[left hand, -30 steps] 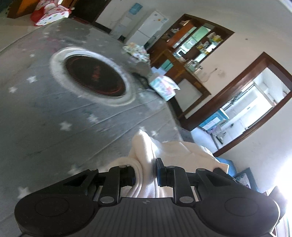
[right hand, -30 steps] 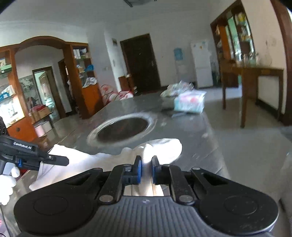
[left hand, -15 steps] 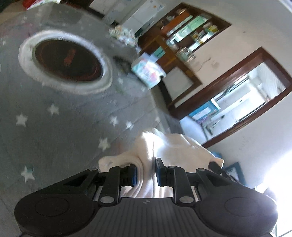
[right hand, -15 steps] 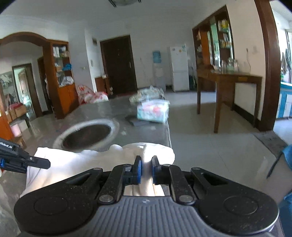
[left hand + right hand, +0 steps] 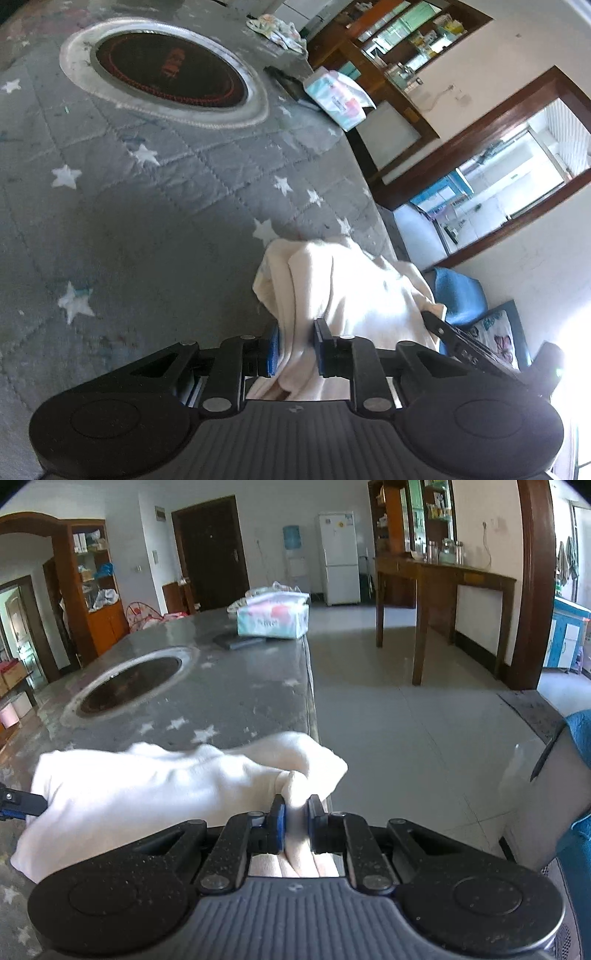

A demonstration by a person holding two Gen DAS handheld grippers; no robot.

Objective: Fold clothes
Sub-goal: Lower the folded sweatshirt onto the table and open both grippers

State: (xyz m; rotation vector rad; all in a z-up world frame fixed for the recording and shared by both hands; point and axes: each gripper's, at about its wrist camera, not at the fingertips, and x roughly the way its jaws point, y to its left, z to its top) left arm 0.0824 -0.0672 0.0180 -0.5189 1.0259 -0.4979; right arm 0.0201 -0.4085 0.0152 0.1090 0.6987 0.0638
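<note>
A cream-white garment hangs bunched between both grippers, over the near right corner of the grey star-print table cover. My left gripper is shut on a thick fold of the cloth at one end. At the other end my right gripper is shut on a pinched fold. The tip of the left gripper shows at the left edge of the right wrist view, and the right gripper's black body crosses the lower right of the left wrist view.
A round burner recess is set into the table middle. A tissue pack, a dark flat object and a crumpled bag lie at the far end. The table's right edge drops to tiled floor; a wooden sideboard stands beyond.
Both grippers have drawn back toward the table's near right corner with the garment. The burner recess now sits farther off, and the cloth hangs closer to the table edge.
</note>
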